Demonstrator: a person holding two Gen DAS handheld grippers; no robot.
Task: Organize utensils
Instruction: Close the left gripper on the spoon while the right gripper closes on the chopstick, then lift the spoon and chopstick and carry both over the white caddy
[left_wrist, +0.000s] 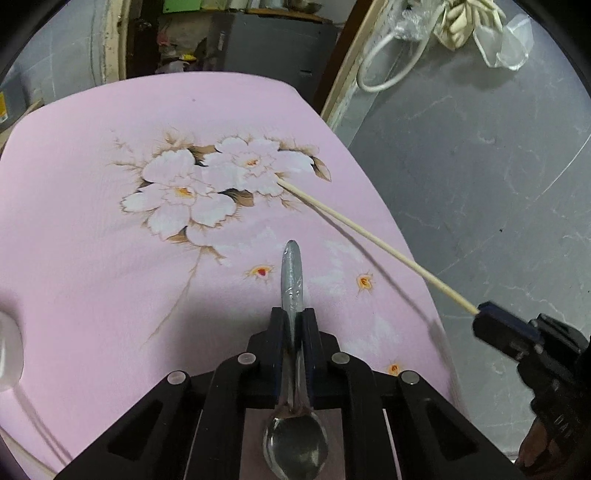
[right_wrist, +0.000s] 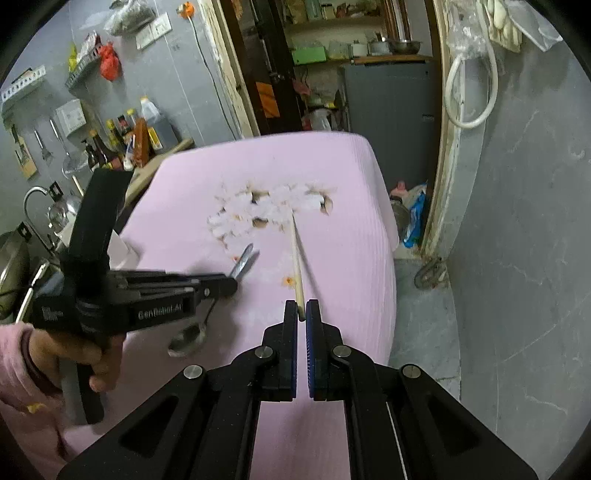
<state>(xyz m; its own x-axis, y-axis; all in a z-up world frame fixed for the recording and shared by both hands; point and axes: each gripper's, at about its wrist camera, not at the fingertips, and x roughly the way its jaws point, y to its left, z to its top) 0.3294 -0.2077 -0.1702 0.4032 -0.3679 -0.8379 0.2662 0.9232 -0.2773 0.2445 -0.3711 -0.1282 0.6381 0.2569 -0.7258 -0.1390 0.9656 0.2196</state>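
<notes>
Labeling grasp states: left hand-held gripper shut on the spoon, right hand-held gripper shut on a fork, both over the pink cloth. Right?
One error: the right hand-held gripper is shut on a wooden chopstick, not a fork, as the right wrist view shows. The rest stands: the left hand-held gripper is shut on the spoon, both over the pink cloth.

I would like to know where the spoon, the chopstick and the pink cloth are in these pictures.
spoon (left_wrist: 295, 445): left wrist view, on the bowl, behind the tongs.
chopstick (left_wrist: 369, 236): left wrist view, on the middle of the stick.
pink cloth (right_wrist: 332, 166): right wrist view, on a bare part near the far edge.
</notes>
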